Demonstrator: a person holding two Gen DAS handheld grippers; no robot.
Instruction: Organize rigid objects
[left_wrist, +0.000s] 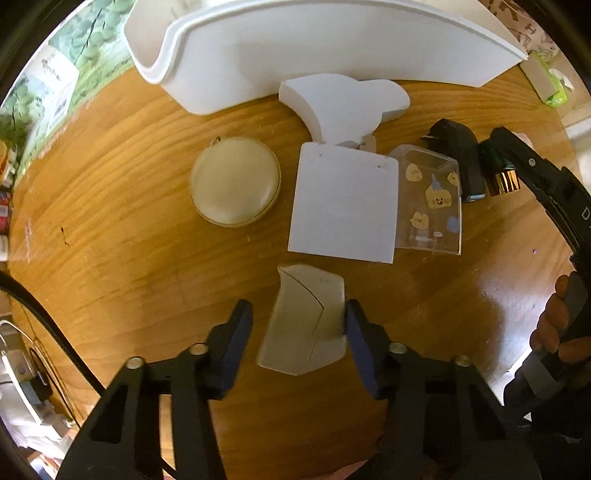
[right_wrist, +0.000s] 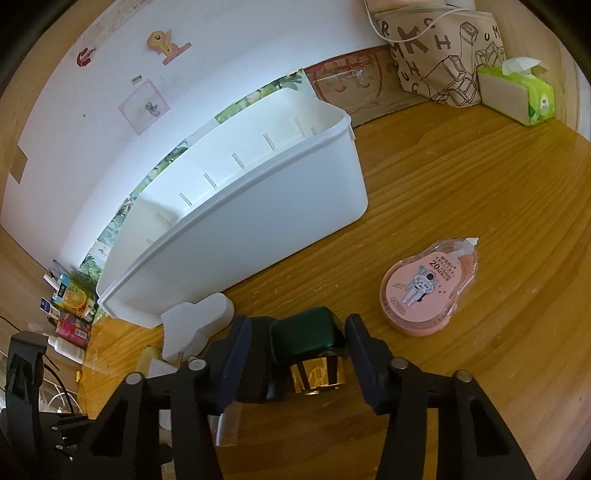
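Pointing straight down over the wooden table (left_wrist: 129, 240), my left gripper (left_wrist: 297, 325) straddles a small flat grey-white piece (left_wrist: 303, 325). The right pad touches its edge; a gap shows at the left pad. In the right wrist view my right gripper (right_wrist: 297, 332) straddles a dark green bottle with a gold band (right_wrist: 310, 347), lying on the table. Its right pad sits against the bottle, and a narrow gap remains on the left. The same bottle (left_wrist: 498, 177) shows at the right of the left wrist view. A white bin (right_wrist: 240, 206) stands behind.
Ahead of the left gripper lie a white square box (left_wrist: 343, 203), a round cream case (left_wrist: 234, 184), a clear sticker case (left_wrist: 430, 199), a black charger (left_wrist: 461, 155) and a white shaped block (left_wrist: 343, 107). A pink correction tape (right_wrist: 424, 291), tissue pack (right_wrist: 524, 96) and tote bag (right_wrist: 443, 55) are at the right.
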